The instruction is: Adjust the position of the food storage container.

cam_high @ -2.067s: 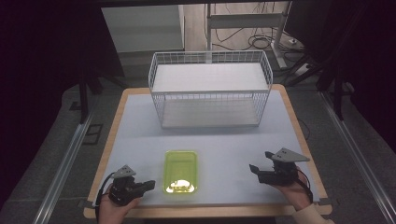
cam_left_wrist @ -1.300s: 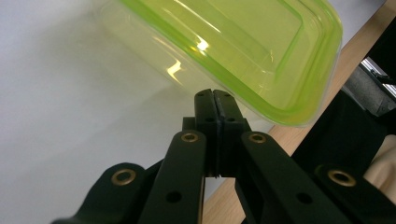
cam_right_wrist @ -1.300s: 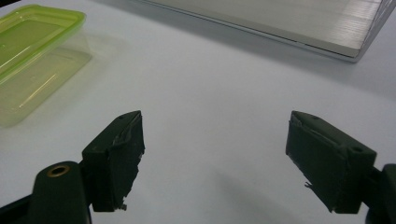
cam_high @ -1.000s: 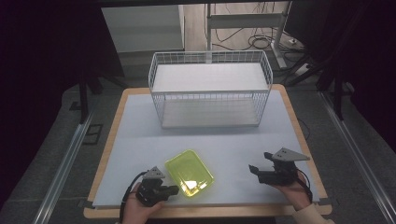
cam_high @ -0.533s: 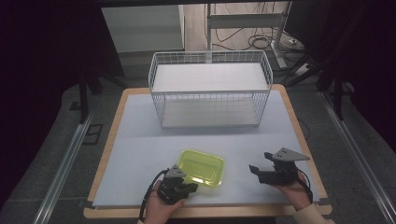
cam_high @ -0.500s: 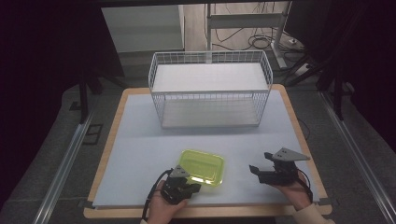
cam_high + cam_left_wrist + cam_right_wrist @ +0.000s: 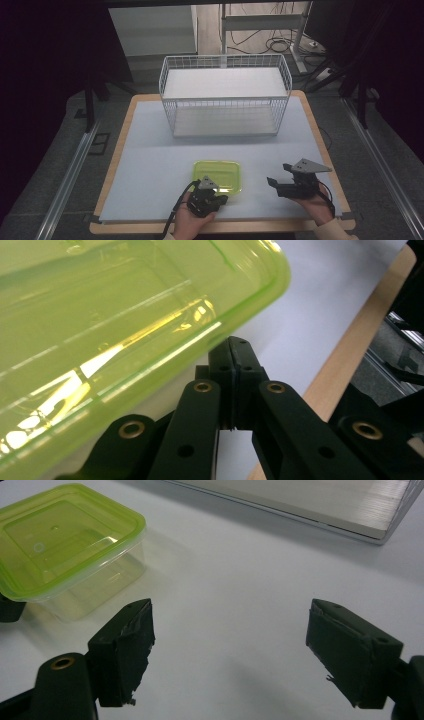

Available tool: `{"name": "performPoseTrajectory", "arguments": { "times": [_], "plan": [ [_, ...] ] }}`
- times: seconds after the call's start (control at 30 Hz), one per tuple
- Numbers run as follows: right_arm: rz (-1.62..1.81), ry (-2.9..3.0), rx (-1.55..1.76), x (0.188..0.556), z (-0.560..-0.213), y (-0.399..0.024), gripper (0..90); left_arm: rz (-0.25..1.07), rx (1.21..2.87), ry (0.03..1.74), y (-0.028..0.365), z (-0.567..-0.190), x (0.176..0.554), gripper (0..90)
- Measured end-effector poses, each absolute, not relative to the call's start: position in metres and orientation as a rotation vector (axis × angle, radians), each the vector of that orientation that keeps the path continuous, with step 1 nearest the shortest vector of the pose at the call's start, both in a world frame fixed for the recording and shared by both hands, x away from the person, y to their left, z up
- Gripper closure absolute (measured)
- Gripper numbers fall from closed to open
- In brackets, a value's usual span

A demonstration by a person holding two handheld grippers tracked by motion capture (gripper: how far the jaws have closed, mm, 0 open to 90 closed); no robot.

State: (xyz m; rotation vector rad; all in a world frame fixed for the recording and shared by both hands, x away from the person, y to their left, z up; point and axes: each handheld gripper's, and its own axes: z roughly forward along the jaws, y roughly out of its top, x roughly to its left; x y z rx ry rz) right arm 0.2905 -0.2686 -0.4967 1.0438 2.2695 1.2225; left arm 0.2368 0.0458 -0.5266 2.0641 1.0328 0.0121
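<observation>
A clear plastic container with a yellow-green lid (image 7: 218, 174) (image 7: 65, 535) stands on the white mat near the table's front, between my two grippers. My left gripper (image 7: 214, 188) (image 7: 232, 347) is shut with nothing between its jaws. Its closed tip sits against the container's near side, just under the lid's rim (image 7: 125, 315). To the container's right, my right gripper (image 7: 278, 176) (image 7: 230, 625) rests low over the mat. It is open and empty, a short way from the box.
A white wire basket (image 7: 225, 102) stands at the back middle of the table, and its pale floor board (image 7: 325, 505) shows beyond the right gripper. The table's wooden edge (image 7: 345, 365) runs close to the left gripper. Bare mat lies between container and basket.
The container has slid to the right along the front of the table and turned, with my shut left gripper following against it. The right gripper has stayed put.
</observation>
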Motion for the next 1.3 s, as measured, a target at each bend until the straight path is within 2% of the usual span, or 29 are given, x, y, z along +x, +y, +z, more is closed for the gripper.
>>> {"name": "performPoseTrajectory", "arguments": {
  "times": [0.2, 0.3, 0.33, 0.37, 0.5, 0.6, 0.83, 1.3],
  "plan": [
    [1.23, 2.262, 1.047, 0.289, -0.495, -0.27, 19.8, 0.007, 1.995, 0.987, 0.073, -0.506, 0.216, 90.0],
    [1.226, 2.258, 1.049, 0.289, -0.495, -0.271, 19.8, 0.069, 1.905, 1.038, 0.11, -0.488, 0.214, 90.0],
    [1.225, 2.258, 1.05, 0.29, -0.496, -0.271, 19.8, 0.069, 1.905, 1.038, 0.11, -0.488, 0.214, 90.0],
    [1.224, 2.258, 1.051, 0.29, -0.496, -0.271, 19.8, 0.106, 1.86, 1.081, 0.131, -0.483, 0.218, 90.0],
    [1.222, 2.262, 1.048, 0.289, -0.496, -0.27, 19.8, 0.175, 1.842, 1.163, 0.156, -0.486, 0.227, 90.0],
    [1.217, 2.266, 1.05, 0.29, -0.497, -0.269, 19.8, 0.168, 1.833, 1.238, 0.171, -0.498, 0.239, 90.0],
    [1.22, 2.274, 1.051, 0.29, -0.498, -0.267, 20.0, 0.119, 1.912, 1.257, 0.16, -0.518, 0.258, 90.0],
    [1.206, 2.275, 1.047, 0.29, -0.499, -0.267, 20.0, 0.075, 1.973, 1.223, 0.128, -0.528, 0.265, 90.0]
  ]
}}
